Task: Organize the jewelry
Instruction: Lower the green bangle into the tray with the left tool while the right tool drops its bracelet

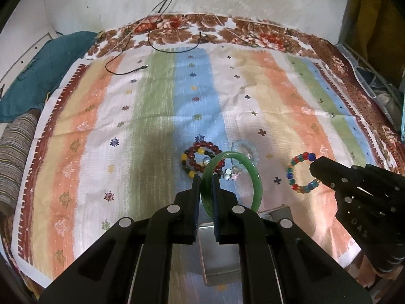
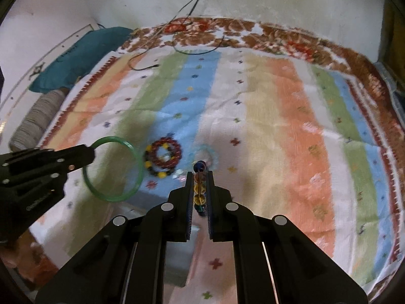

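Note:
My left gripper (image 1: 205, 178) is shut on a green jade bangle (image 1: 250, 169) and holds it above the striped cloth; the bangle also shows in the right wrist view (image 2: 114, 197). My right gripper (image 2: 200, 174) is shut on a multicoloured glass bead bracelet (image 2: 199, 190), seen edge-on between its fingers; in the left wrist view this bracelet (image 1: 293, 174) hangs from the right gripper (image 1: 316, 174). A dark red and yellow bead bracelet (image 1: 195, 159) (image 2: 163, 159), a pale blue clear bracelet (image 1: 244, 149) (image 2: 207, 152) and small loose beads (image 1: 230, 173) lie on the cloth.
A grey box (image 1: 278, 212) (image 2: 177, 253) sits below the grippers at the near edge. A black cable (image 1: 126, 68) lies at the far left of the cloth (image 1: 152, 126). A teal cloth (image 1: 50, 71) and striped fabric (image 1: 15, 152) lie left. A wall stands behind.

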`<state>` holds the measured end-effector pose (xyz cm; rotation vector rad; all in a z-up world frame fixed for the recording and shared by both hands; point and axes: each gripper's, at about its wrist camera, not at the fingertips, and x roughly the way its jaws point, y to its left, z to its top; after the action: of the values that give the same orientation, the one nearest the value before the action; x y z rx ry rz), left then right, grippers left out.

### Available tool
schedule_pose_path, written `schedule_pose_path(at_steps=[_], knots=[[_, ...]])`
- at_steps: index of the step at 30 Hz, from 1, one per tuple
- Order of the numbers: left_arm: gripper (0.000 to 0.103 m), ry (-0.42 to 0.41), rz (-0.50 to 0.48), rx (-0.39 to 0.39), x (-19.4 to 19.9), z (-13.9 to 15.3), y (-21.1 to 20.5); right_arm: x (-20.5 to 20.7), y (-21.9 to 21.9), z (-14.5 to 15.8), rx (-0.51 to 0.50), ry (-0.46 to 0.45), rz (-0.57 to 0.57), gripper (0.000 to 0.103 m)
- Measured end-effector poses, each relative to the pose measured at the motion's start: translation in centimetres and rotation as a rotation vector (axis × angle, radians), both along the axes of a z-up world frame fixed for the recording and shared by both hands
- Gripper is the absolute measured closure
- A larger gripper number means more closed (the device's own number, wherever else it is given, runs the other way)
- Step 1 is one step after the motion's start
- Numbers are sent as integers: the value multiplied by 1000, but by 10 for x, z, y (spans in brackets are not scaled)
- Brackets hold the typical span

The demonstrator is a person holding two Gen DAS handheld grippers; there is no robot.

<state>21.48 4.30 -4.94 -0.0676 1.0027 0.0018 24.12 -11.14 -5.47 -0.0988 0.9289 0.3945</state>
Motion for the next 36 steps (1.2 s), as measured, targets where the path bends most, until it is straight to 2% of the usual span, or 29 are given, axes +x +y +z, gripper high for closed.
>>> schedule_pose_path(at_steps=[6, 11, 16, 28, 32, 33, 34, 35, 36], knots=[[95, -2, -18, 1, -15, 3, -2, -17, 0, 8, 1, -27, 26, 93], [95, -29, -4, -52, -33, 13, 1, -34, 1, 14, 6, -43, 54, 93], [95, -43, -3, -68, -49, 16, 0, -51, 0, 16, 17, -47, 71, 93], [94, -26, -4, -67, -58, 11, -3, -60, 3, 3, 2, 1, 95, 93], [92, 23, -27, -81, -54, 3, -6, -59, 4, 0, -4, 16, 105, 92], [92, 35, -21, -83, -53, 0, -6, -59, 4, 1, -6, 13, 103, 91], [90, 34, -10, -73, -53, 0, -5, -59, 3, 1, -7, 10, 93, 86], [86, 29, -3, -59, -52, 1, -4, -58, 2, 2, -6, 8, 83, 74], [82, 27, 1, -56, -52, 1, -4, -57, 1, 2, -6, 7, 77, 70]])
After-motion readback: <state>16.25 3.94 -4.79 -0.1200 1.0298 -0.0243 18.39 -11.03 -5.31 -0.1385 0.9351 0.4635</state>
